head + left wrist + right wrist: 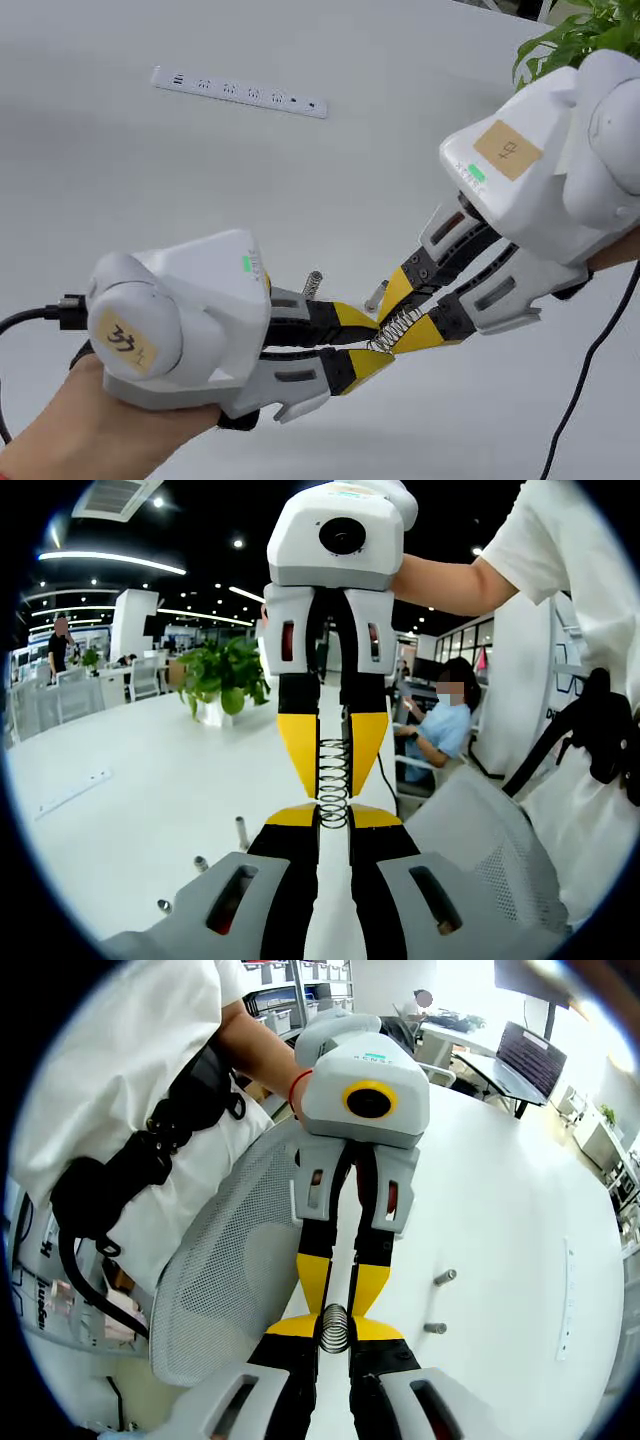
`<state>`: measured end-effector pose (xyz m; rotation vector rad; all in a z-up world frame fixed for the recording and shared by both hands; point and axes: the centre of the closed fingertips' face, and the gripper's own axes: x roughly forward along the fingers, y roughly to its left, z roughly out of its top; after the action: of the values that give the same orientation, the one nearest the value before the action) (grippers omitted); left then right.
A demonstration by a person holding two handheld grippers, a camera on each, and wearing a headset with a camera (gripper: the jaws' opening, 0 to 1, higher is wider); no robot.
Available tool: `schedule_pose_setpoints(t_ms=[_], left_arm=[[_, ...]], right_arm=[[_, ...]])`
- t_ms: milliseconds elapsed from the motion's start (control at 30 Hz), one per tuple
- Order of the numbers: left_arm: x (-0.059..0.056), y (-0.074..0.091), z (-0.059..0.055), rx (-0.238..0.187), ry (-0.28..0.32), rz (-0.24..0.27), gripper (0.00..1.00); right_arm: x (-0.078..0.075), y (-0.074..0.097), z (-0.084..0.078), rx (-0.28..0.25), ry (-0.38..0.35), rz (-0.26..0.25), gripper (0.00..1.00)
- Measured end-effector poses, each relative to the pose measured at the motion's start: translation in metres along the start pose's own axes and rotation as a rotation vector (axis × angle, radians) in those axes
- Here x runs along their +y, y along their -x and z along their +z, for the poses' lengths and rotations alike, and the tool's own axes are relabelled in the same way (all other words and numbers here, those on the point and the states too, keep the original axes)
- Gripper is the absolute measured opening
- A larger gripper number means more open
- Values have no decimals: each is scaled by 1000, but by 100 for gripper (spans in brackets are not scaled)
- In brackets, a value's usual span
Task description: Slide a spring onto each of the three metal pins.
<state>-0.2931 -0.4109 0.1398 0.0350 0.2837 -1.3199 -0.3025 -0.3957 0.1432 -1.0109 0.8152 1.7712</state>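
Grippers: 2, the left gripper [335, 818] and the right gripper [333, 792], frame centre.
Springs: 1 spring [333, 765], centre.
Pins: 3, lower left of the left gripper view: far pin [238, 832], middle pin [200, 863], near pin [163, 906].
Power strips: 1 power strip [238, 92], upper left of the head view.
Plants: 1 plant [575, 35], upper right corner there.
Mesh chairs: 1 chair [230, 1260], left of centre in the right gripper view.
Background people, left gripper view: 2, standing person [60, 645] far left, seated person [445, 725] right of centre.
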Motion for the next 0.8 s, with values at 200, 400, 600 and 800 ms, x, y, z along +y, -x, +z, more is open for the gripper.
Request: schedule_pose_setpoints(t_ms=[200, 400, 600, 800], left_arm=[[0, 0, -1, 4, -8, 0, 9], [1, 3, -5, 13, -8, 8, 14], [10, 15, -9, 16, 1, 46, 20], [25, 33, -18, 31, 5, 106, 25]], right_arm=[[-2, 0, -1, -10, -18, -9, 7], [-5, 3, -3, -19, -37, -26, 7], [-12, 9, -8, -33, -75, -63, 7], [-22, 16, -20, -38, -122, -108, 7]])
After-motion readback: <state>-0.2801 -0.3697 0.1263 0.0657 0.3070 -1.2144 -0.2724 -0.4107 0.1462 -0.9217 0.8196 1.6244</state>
